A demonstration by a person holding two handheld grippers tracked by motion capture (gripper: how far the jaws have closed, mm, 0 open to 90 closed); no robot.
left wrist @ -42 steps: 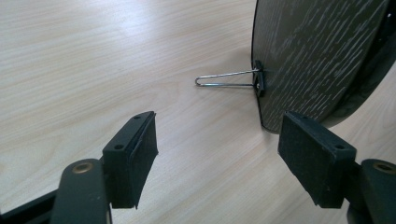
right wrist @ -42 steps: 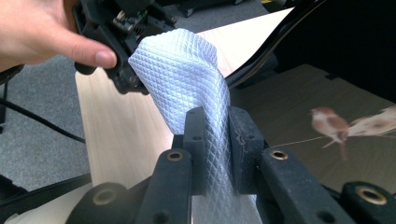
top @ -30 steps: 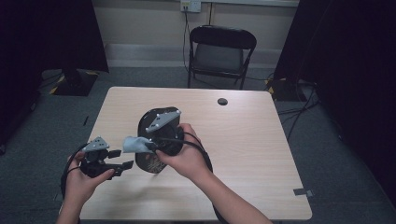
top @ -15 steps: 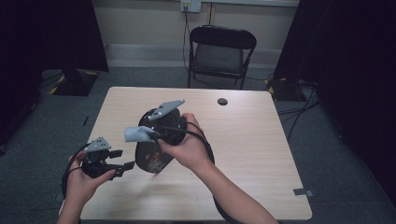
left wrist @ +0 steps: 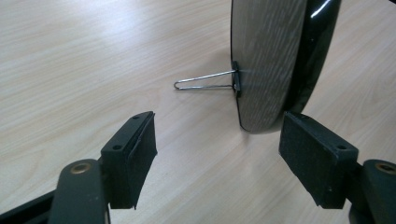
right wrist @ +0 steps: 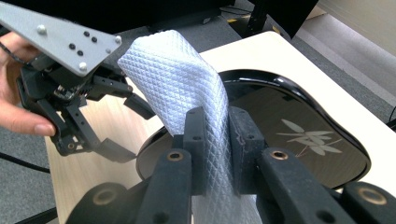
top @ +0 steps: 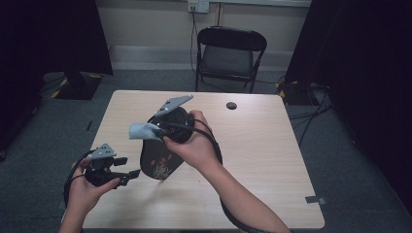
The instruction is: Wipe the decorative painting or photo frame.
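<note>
Right now the big wooden table (top: pixel 252 160) has a black oval tray (top: pixel 160 158) standing up on its edge near the middle, leaning a little. Its back is wood-colored and has a thin wire loop (left wrist: pixel 203 80) sticking out. The right gripper (right wrist: pixel 215 135) is up by the tray's top, its jaws squeezed tight on a pale blue cloth (right wrist: pixel 180 79). The left gripper (left wrist: pixel 217 156) waits low beside the tray, jaws wide apart, holding nothing.

In the left gripper view the upright plaque (left wrist: pixel 268 60) and its wire stand (left wrist: pixel 203 80) are cut off above.
</note>
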